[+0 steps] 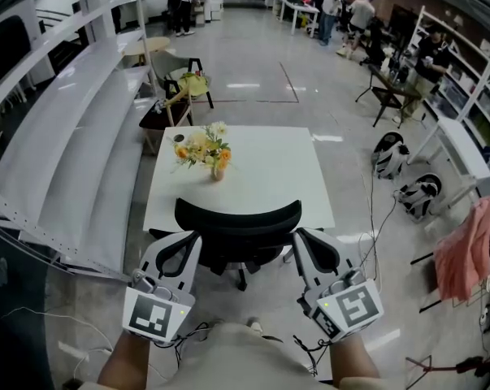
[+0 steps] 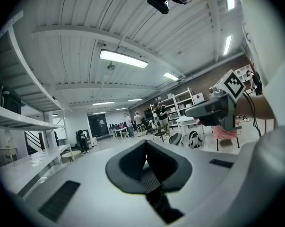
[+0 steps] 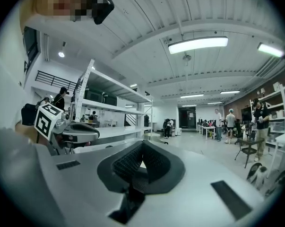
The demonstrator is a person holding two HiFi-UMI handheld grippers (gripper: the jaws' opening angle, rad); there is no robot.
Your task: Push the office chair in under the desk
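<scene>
The black office chair with the curved back [image 1: 238,215] is standing at the near edge of the white square desk [image 1: 269,169]. Its back is lining up with that edge. The seat is hiding below the back, so I cannot tell how far under the desk it is sitting already.

The left gripper [image 1: 186,246] is waiting just beside the left end of the chair back. The right gripper [image 1: 310,246] is waiting just beside the right end. I cannot tell if either one is touching the chair. Both pairs of jaws are squeezed tight together, and nothing is sitting between them.

I think the chair is going to feel heavy, but its black legs are peeking out below the seat, and chairs like this are usually rolling on small wheels. So a soft push is probably enough. The back is looking hard and firm, a good place to press. The seat may be spinning easily, so pushing on one end alone could be turning the chair sideways. Pressing both ends together, with the closed jaws as flat pushers, looks like the best way.

A small vase of yellow and white flowers [image 1: 212,154] is standing on the desk. A hard bump could be tipping it, so going slowly seems wise.
</scene>
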